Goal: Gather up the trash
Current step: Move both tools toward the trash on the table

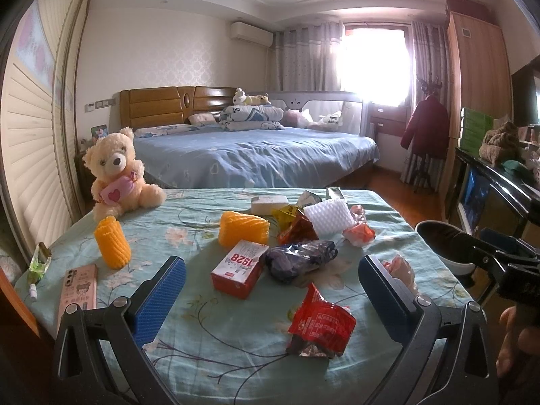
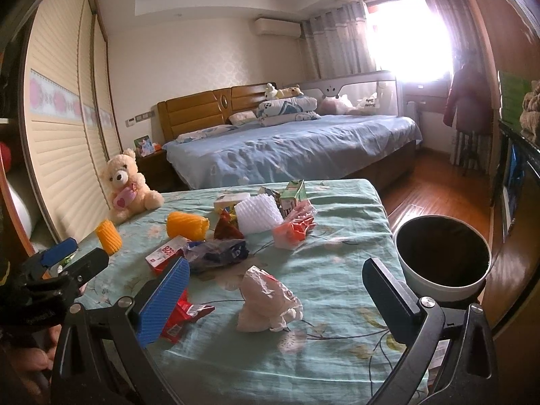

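Claws both gape wide and empty: the left gripper [image 1: 271, 290] hovers above a red wrapper [image 1: 320, 324], the right gripper [image 2: 275, 298] above a crumpled bag [image 2: 266, 300]. Pinch each at its middle, then carry it to the bin [image 2: 442, 256] just beside the table [image 2: 337, 222].

Bare cloth [image 2: 337, 270] beside bin [image 2: 442, 290] — wrappers [image 1: 300, 263] crowd the middle (teddy [image 1: 118, 172] behind)
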The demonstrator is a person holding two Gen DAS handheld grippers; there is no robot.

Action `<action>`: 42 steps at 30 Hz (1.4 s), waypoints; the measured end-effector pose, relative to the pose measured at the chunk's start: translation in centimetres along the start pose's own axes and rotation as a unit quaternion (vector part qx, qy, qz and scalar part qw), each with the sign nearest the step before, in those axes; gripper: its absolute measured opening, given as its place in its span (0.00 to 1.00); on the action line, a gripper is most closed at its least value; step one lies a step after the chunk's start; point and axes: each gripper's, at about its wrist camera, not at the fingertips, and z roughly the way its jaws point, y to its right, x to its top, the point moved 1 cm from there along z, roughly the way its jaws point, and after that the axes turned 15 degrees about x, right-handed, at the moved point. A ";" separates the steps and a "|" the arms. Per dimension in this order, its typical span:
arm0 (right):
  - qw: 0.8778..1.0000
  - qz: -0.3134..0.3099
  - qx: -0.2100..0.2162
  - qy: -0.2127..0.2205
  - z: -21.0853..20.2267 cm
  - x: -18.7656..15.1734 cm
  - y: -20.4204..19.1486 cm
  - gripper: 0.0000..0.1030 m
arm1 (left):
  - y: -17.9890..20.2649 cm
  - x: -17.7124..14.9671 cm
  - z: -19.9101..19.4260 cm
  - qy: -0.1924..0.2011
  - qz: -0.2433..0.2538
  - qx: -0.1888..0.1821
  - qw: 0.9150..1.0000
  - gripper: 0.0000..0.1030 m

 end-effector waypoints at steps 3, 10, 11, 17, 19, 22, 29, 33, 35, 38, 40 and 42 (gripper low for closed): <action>1.000 0.000 0.002 -0.001 0.0 0.0 -0.1 1.00 | 0.0 0.0 0.0 -0.001 0.001 0.001 1.000 0.99; 1.000 0.002 0.005 -0.004 0.0 0.0 -0.2 1.00 | 0.0 0.0 0.0 0.000 0.001 0.000 1.000 0.99; 1.000 0.001 0.004 -0.004 0.1 0.0 -0.2 1.00 | 0.1 -0.1 0.0 0.000 0.001 0.000 1.000 0.99; 1.000 0.002 0.005 -0.004 0.1 0.0 -0.2 1.00 | 0.1 -0.1 0.0 0.000 0.001 0.000 1.000 0.99; 1.000 0.002 0.005 -0.005 0.1 0.0 -0.2 1.00 | 0.2 -0.1 0.0 0.000 0.002 0.000 1.000 0.99; 1.000 0.003 0.006 -0.005 0.1 0.0 -0.2 1.00 | 0.1 -0.1 0.0 0.001 0.001 0.000 1.000 0.99; 1.000 0.005 0.007 -0.006 0.2 -0.2 -0.5 1.00 | 0.1 -0.2 0.0 0.000 0.001 0.000 1.000 0.99; 1.000 0.005 0.007 -0.007 0.2 -0.2 -0.4 1.00 | 0.3 -0.3 0.0 -0.001 0.001 0.000 1.000 0.99; 1.000 0.005 0.008 -0.007 0.3 -0.3 -0.6 1.00 | 0.2 -0.3 0.0 -0.003 0.000 -0.002 1.000 0.99; 1.000 0.006 0.010 -0.009 0.3 -0.4 -0.7 1.00 | 0.1 -0.4 0.1 -0.007 -0.002 -0.004 1.000 0.99; 1.000 0.008 0.012 -0.010 0.4 -0.4 -0.7 1.00 | 0.0 -0.4 0.2 -0.009 -0.003 -0.005 1.000 0.99; 1.000 0.009 0.013 -0.013 0.6 -0.5 -0.9 1.00 | -0.1 -0.4 0.3 -0.012 -0.003 -0.006 1.000 0.99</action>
